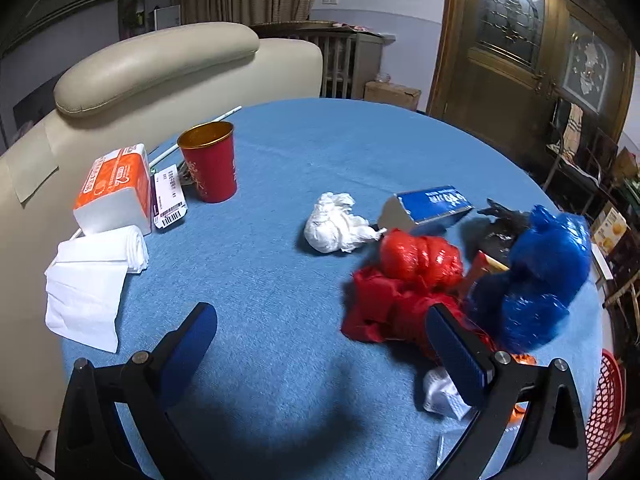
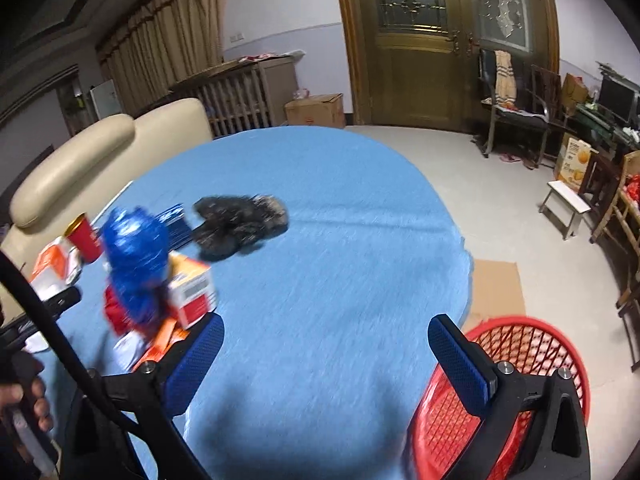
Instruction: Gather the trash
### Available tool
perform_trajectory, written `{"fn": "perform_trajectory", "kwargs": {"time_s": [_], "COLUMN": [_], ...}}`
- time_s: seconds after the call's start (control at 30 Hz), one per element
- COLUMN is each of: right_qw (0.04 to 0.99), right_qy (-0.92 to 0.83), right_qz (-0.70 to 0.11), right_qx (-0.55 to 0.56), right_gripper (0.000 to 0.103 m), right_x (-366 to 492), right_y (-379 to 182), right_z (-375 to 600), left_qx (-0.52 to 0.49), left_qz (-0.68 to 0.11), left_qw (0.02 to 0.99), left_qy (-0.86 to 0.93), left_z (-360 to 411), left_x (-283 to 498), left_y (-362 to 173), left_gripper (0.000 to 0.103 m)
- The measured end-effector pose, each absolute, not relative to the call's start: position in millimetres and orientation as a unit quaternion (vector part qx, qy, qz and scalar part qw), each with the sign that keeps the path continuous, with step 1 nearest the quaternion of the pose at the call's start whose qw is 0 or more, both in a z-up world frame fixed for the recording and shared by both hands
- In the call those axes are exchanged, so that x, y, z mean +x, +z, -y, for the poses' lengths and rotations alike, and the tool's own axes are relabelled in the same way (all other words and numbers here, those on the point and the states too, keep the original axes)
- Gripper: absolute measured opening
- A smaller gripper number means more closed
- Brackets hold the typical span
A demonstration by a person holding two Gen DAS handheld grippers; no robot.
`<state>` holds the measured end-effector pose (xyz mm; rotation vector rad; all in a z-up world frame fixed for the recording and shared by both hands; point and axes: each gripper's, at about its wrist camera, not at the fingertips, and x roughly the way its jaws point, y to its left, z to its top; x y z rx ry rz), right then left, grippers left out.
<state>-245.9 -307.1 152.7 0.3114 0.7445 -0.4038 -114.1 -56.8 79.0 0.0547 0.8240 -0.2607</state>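
Note:
Trash lies on the blue-clothed round table (image 1: pixel 280 280): a crumpled white tissue (image 1: pixel 334 224), a red plastic bag (image 1: pixel 404 280), a blue plastic bag (image 1: pixel 544 272), a black bag (image 1: pixel 504 220), a blue carton (image 1: pixel 432 206) and a small white wrapper (image 1: pixel 440 392). My left gripper (image 1: pixel 320 340) is open and empty, its right finger beside the red bag. My right gripper (image 2: pixel 326 354) is open and empty over bare cloth, to the right of the blue bag (image 2: pixel 136 256), the black bag (image 2: pixel 240 226) and an orange-white box (image 2: pixel 192 288). A red mesh basket (image 2: pixel 520 344) stands beside the table at lower right.
At the table's left are a red cup (image 1: pixel 210 160), an orange tissue pack (image 1: pixel 112 188), folded white tissues (image 1: pixel 92 276) and a labelled card (image 1: pixel 170 196). A beige sofa (image 1: pixel 160 64) backs the table. Cardboard (image 2: pixel 496 292) lies on the floor; chairs and boxes stand at the right.

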Motion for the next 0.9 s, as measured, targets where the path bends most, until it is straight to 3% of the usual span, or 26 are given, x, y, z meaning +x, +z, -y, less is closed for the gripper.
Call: {"fn": "perform_trajectory", "kwargs": {"time_s": [0.9], "right_qw": [0.910], "right_qy": [-0.128], "right_qz": [-0.367], "right_qx": [0.145], "right_gripper": [0.103], "right_x": [-267.5], "right_y": [153.6], "right_z": [257.2], "left_qx": [0.029], "left_qz": [-0.395], "left_qw": [0.906], "left_qy": [-0.148], "left_z": [54.0], "left_x": [-127.8], "left_y": [83.6], "left_gripper": [0.103]}}
